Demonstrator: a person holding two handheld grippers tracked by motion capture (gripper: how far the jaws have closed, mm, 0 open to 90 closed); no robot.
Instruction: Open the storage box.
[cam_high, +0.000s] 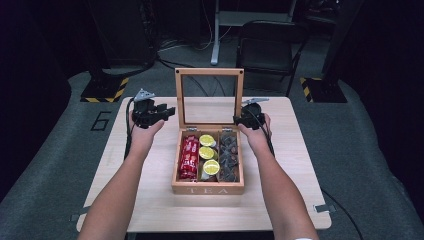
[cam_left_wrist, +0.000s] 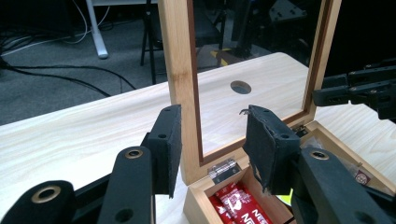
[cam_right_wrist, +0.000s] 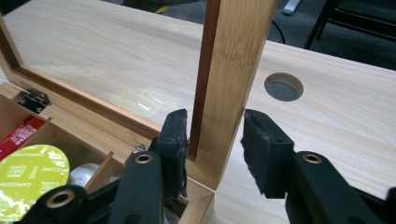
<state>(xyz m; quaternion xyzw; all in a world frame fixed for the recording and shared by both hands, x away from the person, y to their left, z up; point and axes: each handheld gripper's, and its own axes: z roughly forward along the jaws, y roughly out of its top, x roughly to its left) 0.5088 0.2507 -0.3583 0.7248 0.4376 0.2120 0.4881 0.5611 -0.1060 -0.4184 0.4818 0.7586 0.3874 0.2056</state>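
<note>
A wooden tea box stands mid-table with its glass lid upright. It holds red packets, yellow-green capsules and dark packets. My left gripper hovers by the lid's left post. Its jaws are apart and grip nothing. My right gripper straddles the lid's right post. Around that post its jaws stand with the left pad against the inner face and the right pad clear of the wood. The right gripper also shows far off in the left gripper view.
The light wooden table has a round cable hole behind the box. Beyond the far edge stand a black chair and hazard-striped bases. Bare tabletop lies to both sides of the box and in front of it.
</note>
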